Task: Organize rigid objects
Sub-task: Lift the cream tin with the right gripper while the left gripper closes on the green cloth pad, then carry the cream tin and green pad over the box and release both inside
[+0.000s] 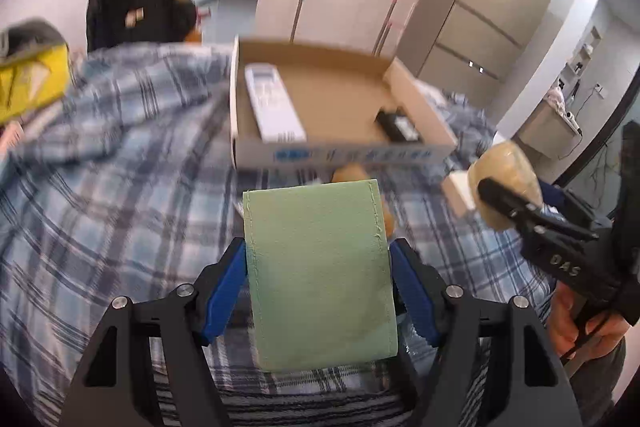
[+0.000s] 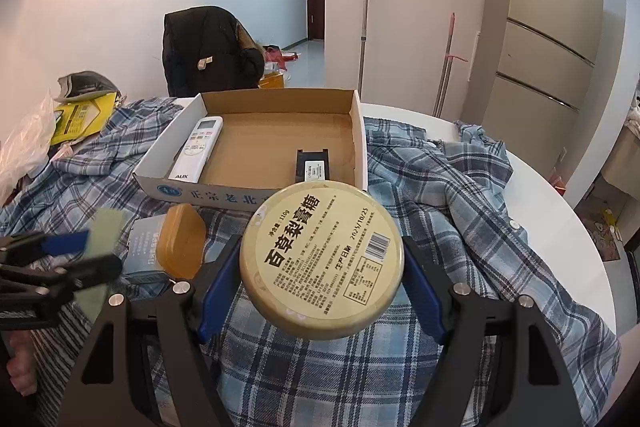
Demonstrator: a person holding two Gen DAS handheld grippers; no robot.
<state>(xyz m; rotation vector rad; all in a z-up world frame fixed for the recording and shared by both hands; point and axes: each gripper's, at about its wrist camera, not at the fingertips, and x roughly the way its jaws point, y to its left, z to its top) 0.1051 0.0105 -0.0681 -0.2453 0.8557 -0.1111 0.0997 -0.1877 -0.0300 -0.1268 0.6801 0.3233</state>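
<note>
We hold a green case (image 1: 320,275) between the left gripper (image 1: 318,287) pads and a round tin (image 2: 322,259) clamped in the right gripper (image 2: 322,267), both above the plaid cloth (image 2: 460,227), short of the box (image 2: 280,131). The remote (image 2: 196,149) and black pack (image 2: 312,165) crowd its floor, so either load could land on them; the grippers, close together, might also collide.
</note>
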